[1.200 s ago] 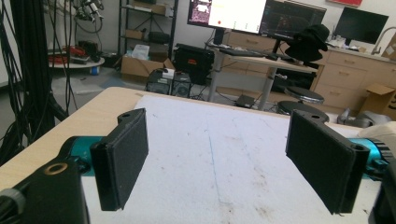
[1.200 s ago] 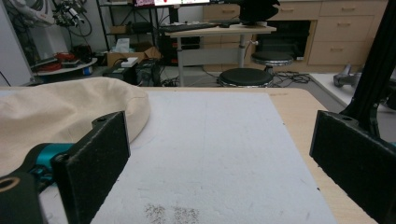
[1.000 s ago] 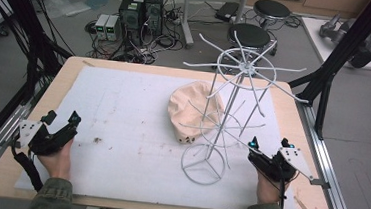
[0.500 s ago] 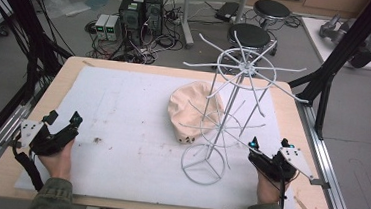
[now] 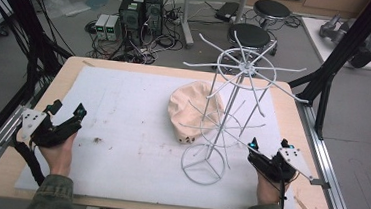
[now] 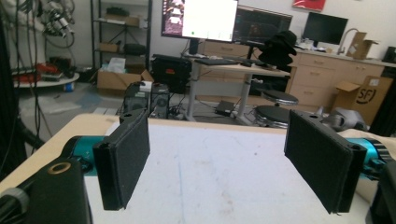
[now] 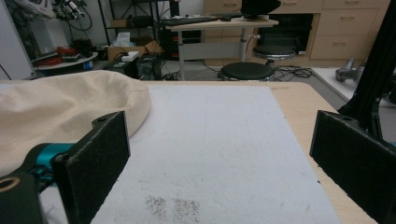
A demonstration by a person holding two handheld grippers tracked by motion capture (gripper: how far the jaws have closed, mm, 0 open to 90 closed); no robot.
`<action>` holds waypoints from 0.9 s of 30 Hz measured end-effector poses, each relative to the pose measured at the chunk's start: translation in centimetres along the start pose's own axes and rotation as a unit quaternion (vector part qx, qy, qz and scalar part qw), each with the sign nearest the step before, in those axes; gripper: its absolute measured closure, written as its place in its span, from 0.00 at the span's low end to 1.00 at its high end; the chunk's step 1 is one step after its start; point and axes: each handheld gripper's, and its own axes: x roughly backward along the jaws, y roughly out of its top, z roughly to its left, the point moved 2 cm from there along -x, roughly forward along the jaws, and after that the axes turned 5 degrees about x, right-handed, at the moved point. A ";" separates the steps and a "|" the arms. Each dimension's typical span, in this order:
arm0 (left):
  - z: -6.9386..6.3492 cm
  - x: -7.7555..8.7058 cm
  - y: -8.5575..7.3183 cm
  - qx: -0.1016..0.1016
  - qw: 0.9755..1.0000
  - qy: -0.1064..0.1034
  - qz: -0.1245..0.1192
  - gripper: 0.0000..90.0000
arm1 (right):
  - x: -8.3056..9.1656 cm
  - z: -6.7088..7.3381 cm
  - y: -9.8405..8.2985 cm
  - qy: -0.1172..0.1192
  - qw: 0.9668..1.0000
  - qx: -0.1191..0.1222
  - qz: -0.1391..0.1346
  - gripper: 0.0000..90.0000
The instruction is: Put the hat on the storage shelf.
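Both grippers rest wide open and empty, left gripper far left of the rack, right gripper just right of its base. Behind the rack lies the cap, untouched, likely awaiting hanging on a prong.

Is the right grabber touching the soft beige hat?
Apart. The high view shows the right gripper near the table's front edge, with bare white mat and the wire rack's base between it and the hat.
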 end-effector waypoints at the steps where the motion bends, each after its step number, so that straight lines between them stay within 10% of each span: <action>1: -0.2 -0.2 0.3 0.000 1.000 -0.004 0.002 0.25 | 0.0 0.0 0.0 0.000 1.000 0.000 0.000 0.04; 27: -5.0 -6.8 3.8 -0.014 0.997 -0.060 0.047 0.27 | 0.0 0.0 0.0 -0.002 1.000 -0.007 0.005 0.04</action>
